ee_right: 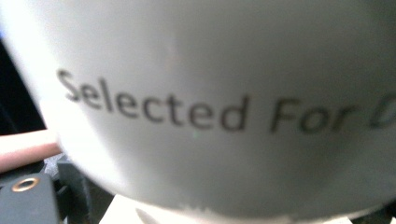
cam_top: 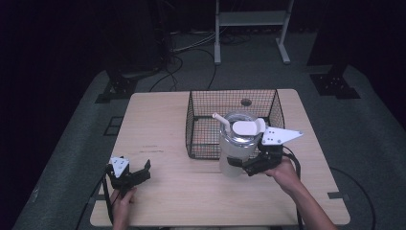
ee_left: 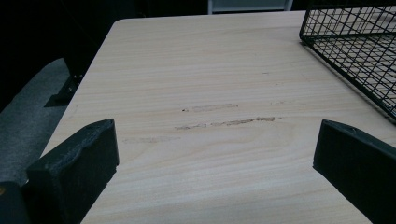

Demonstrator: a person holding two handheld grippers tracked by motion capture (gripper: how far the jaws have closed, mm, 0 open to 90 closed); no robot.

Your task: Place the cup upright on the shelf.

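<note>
Pale table: left tongs spread, idle; right tongs pinching blurred, cropped tumbler beside basket.

Up close in the right gripper view I read dark grey lettering across the white cup: "Selected For", then a letter that looks like a "D", cut off at the picture's edge. "Selected" stands upright, "For" is slanted. In the high view and the left gripper view I make out no other writing.

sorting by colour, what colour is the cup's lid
White, like the lid of the cup; clearest in the high view.
</note>
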